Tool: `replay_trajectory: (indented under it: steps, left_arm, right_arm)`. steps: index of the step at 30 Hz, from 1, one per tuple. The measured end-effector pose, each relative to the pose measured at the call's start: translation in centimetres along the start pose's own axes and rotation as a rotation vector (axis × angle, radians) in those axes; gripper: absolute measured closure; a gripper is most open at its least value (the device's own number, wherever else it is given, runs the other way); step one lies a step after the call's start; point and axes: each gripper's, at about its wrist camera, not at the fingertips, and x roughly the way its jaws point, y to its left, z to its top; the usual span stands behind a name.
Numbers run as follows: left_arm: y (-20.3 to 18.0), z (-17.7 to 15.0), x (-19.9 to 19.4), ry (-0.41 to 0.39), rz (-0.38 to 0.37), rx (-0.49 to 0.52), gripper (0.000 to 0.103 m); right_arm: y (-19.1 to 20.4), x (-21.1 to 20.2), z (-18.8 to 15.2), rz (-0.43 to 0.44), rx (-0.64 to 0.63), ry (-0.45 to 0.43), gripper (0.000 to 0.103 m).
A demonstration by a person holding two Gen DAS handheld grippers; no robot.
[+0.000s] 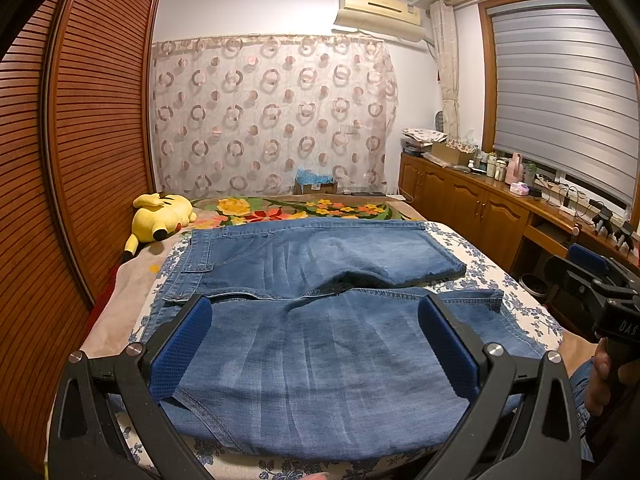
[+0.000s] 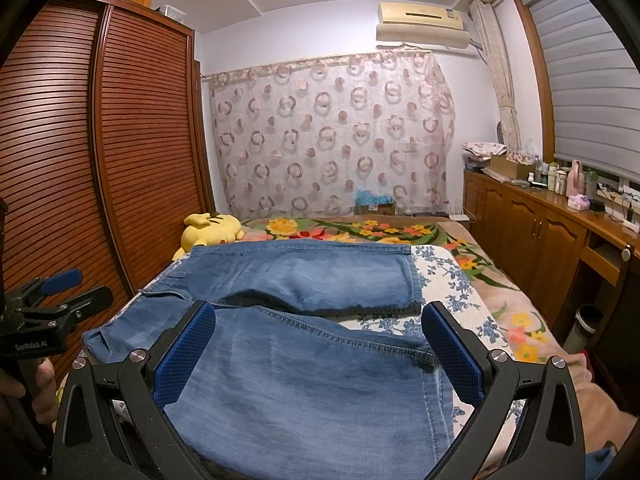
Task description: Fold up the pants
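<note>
Blue denim pants lie spread flat on the bed, waistband to the left and both legs running to the right, the far leg apart from the near one. My left gripper hovers open over the near leg, its blue pads wide apart with nothing between them. In the right wrist view the same pants fill the foreground, and my right gripper is open above the near leg's hem end. Each gripper shows at the edge of the other's view: the right gripper and the left gripper.
A blue-flowered white sheet lies under the pants, over a bright floral blanket. A yellow plush toy rests at the bed's far left. A slatted wooden wardrobe stands left; low wooden cabinets with bottles stand right.
</note>
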Motion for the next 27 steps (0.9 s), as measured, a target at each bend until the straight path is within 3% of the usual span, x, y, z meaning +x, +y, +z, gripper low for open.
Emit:
replay_trajectory:
  steps: [27]
  left_arm:
    - [0.04,-0.02,0.04,0.002,-0.001,-0.001,0.000]
  right_arm:
    - [0.19,0.12,-0.07,0.010,0.001,0.000,0.000]
